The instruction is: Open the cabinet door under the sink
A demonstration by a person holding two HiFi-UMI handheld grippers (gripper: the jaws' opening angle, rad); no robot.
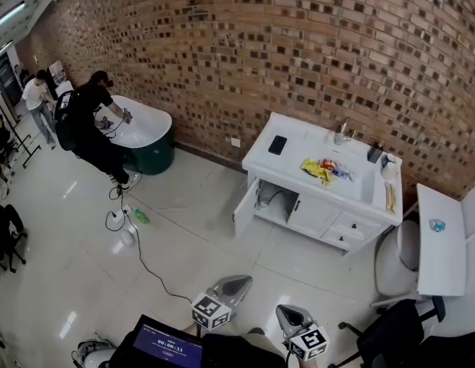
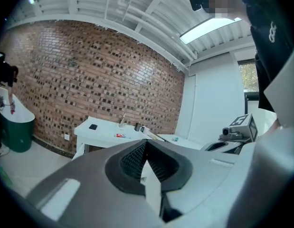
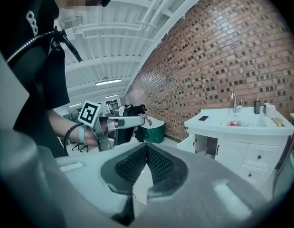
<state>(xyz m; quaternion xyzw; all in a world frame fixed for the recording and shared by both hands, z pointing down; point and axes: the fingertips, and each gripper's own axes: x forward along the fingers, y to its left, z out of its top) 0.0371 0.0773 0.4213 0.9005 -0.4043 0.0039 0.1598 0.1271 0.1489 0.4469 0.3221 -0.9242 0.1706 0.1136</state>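
Two claws are showing at the near edge of the head view: the grey plastic left claw (image 1: 235, 284) and the grey plastic right claw (image 1: 292, 315), each carrying one cube with square black-and-white markers. Both are hovering well apart from the boxy white sink cabinet (image 1: 329, 198), which is standing against the rough red brick wall (image 1: 298, 52) on the glossy pale tiled floor (image 1: 183, 236). Its flat white left cabinet door (image 1: 244, 208) is hanging open toward the left, exposing a dark hollow. One closed door (image 1: 312, 215) is sitting beside it, with two drawers (image 1: 346, 232) further right. On the smooth white counter (image 1: 298, 140), one black rectangular phone (image 1: 277, 145) and one crumpled yellow wrapper (image 1: 318, 171) are lying. Each gripper view is showing ribbed black pads (image 2: 132, 158) meeting at the tips, so both claws are pinched together on nothing. Only the right gripper view is showing the left hand (image 3: 85, 137) gripping the left claw; only the head view is showing a person (image 1: 87, 121) bending over a white tub (image 1: 145, 125) at the far left
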